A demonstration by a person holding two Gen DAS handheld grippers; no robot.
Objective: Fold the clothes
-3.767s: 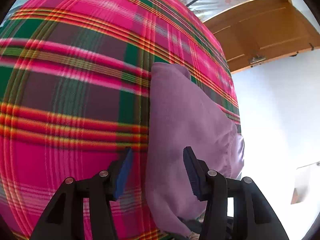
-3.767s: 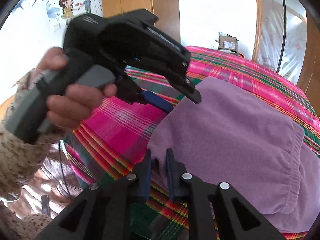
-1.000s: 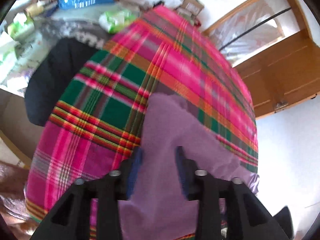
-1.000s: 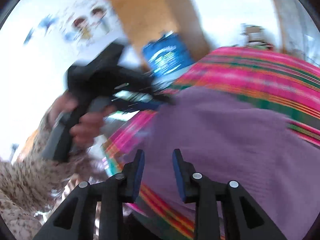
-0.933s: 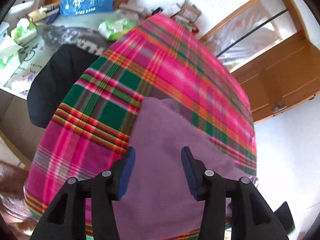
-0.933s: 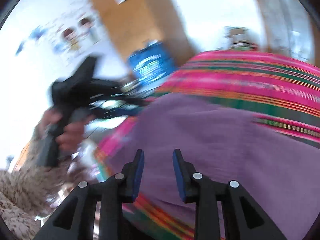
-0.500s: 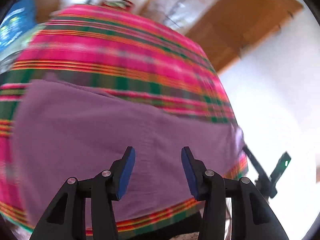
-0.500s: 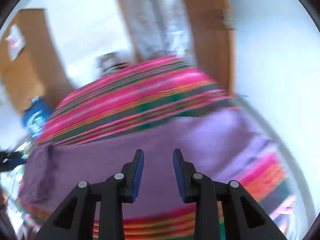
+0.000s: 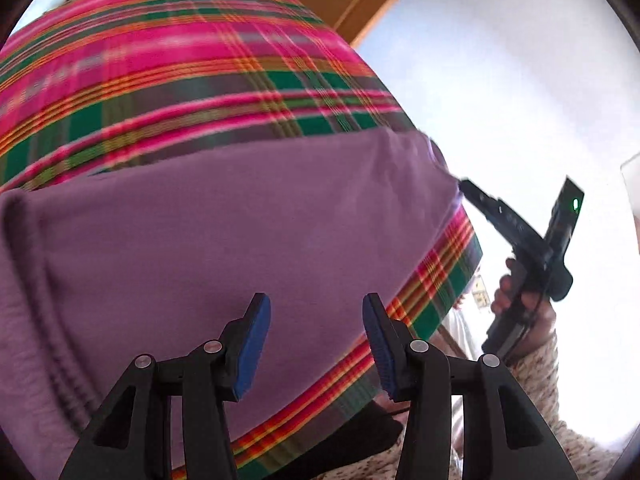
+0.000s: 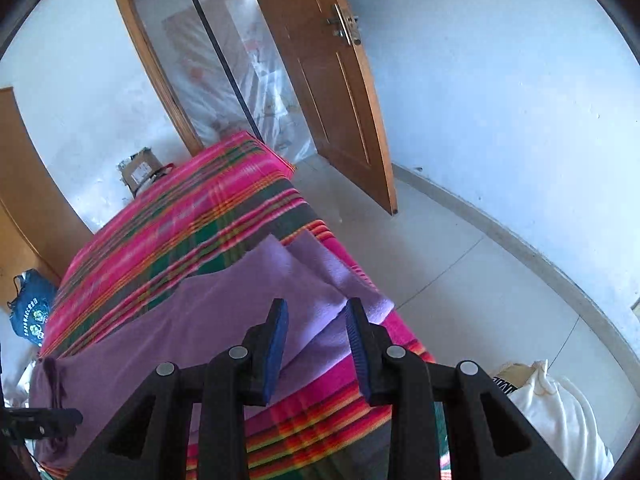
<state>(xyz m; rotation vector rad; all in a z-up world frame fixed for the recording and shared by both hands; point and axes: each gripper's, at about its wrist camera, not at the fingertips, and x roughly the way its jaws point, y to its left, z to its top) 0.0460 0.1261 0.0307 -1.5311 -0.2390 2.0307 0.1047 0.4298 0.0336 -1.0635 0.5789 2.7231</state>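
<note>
Purple garment [image 9: 224, 232] is lying spread flat along the near edge of the bed, on the pink-green plaid blanket [image 9: 168, 64]. Left gripper [image 9: 316, 344] is hovering over the garment's near part, jaws released and wide apart, nothing between the blue pads [image 9: 254, 344]. Right gripper [image 10: 316, 344] is hanging above the garment's [image 10: 208, 320] layered end near the bed corner, jaws also released, gripping nothing. In the left wrist view the right gripper [image 9: 516, 232] is showing at the garment's far right end, a hand [image 9: 520, 304] wrapping its handle, speckled sleeve [image 9: 536, 364] below. Wooden door [image 10: 332, 80] is standing open beyond the bed. White bag [image 10: 560, 412] is sitting on the tiled floor [image 10: 460, 272].
</note>
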